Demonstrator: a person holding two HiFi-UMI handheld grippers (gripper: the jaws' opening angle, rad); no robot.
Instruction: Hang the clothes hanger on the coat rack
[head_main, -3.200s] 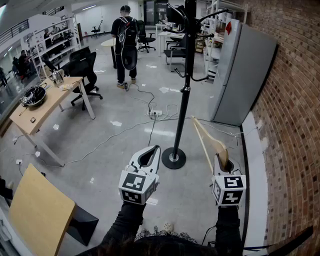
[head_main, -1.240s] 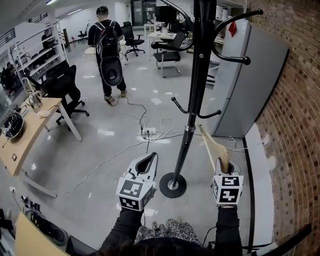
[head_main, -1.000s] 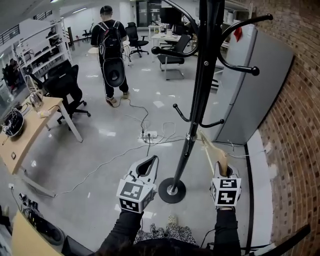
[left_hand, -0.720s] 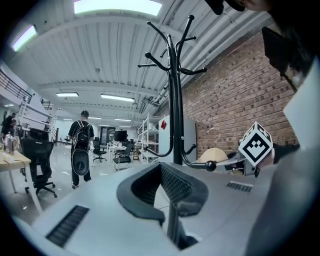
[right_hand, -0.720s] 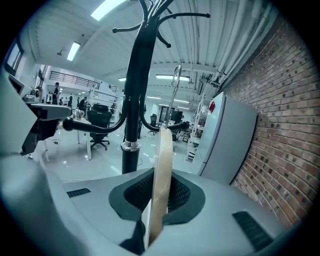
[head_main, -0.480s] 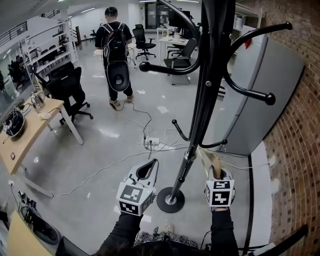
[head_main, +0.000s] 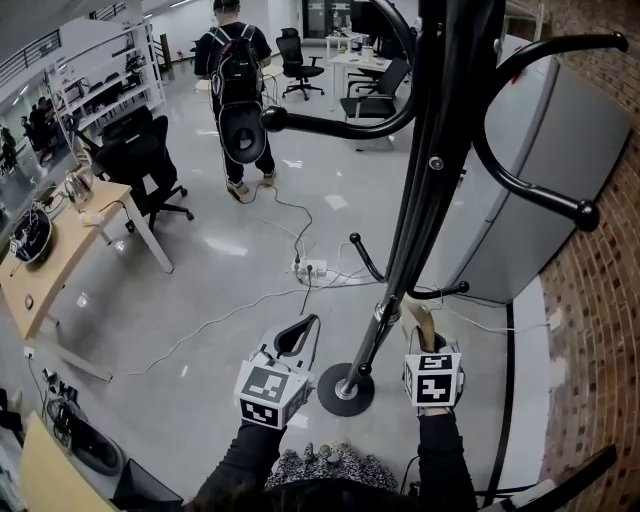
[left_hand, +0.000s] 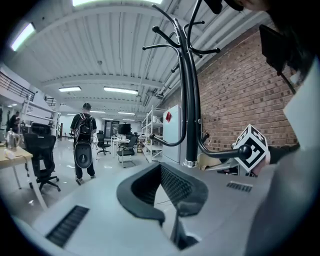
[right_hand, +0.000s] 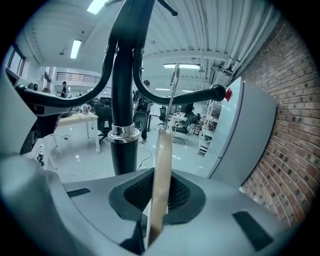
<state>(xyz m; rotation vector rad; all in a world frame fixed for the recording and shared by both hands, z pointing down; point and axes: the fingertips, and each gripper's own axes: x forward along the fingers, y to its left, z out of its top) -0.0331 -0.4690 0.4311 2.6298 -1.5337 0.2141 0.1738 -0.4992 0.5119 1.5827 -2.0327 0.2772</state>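
Note:
The black coat rack (head_main: 425, 190) rises close in front of me, with curved arms ending in knobs at the left (head_main: 270, 120) and right (head_main: 585, 214) and small lower hooks (head_main: 357, 243). My right gripper (head_main: 424, 340) is shut on the wooden clothes hanger (head_main: 418, 318), just right of the pole and partly hidden behind it. In the right gripper view the hanger (right_hand: 160, 170) stands edge-on between the jaws of the right gripper (right_hand: 156, 192), its metal hook (right_hand: 172, 92) pointing up beside the pole (right_hand: 123, 100). My left gripper (head_main: 300, 332) hangs left of the rack base, shut and empty; the left gripper (left_hand: 167, 192) faces the pole (left_hand: 190, 110).
The rack's round base (head_main: 345, 391) sits on the grey floor. A grey cabinet (head_main: 520, 170) and a brick wall (head_main: 600, 350) are at the right. Cables and a power strip (head_main: 310, 268) lie beyond the base. A person with a backpack (head_main: 235, 70), office chairs (head_main: 150, 160) and a wooden desk (head_main: 60, 245) are at the left.
I have come closer to the rack, which now fills the upper view. My right gripper has carried the hanger leftward up against the pole. The left gripper stays about where it was.

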